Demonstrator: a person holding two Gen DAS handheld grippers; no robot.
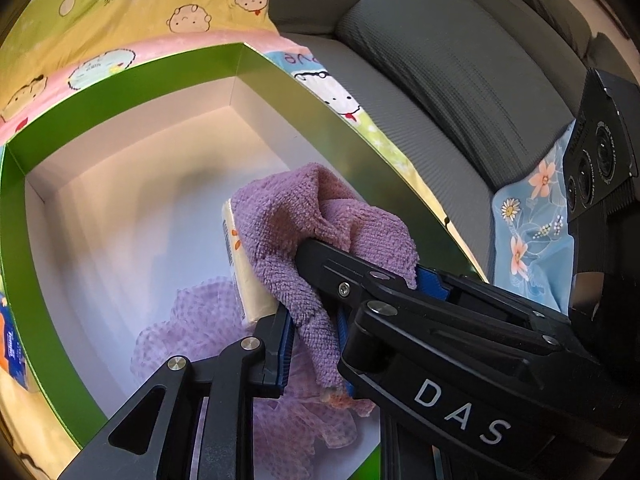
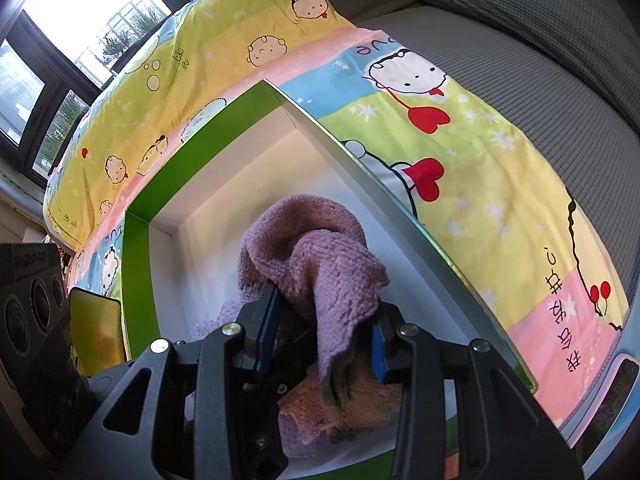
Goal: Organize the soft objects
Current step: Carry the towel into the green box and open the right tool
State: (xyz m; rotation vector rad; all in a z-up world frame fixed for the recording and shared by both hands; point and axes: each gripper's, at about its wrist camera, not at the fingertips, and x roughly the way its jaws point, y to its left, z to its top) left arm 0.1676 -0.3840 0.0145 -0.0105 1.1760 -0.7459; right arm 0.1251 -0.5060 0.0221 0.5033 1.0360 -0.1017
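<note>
Both tools are over the green box (image 1: 132, 68), which sits on a cartoon-print sheet (image 2: 460, 152) spread on a grey sofa (image 1: 440, 80). The purple towel (image 1: 288, 224) hangs between them above the box's right side: the left tool (image 1: 310, 338) has narrowed onto one drooping end, and the right tool (image 2: 324, 332) has a fold draped between its fingers — how firmly it pinches I cannot tell, since a gap shows on either side of the cloth. Already lying in the box are a lilac mesh puff (image 1: 192, 320) and a white packet (image 1: 244, 280), so the sorting looks well begun. The towel is not yet set down, and an orange-and-blue pack (image 1: 12, 344) just outside the box's left wall may be left to go in.
</note>
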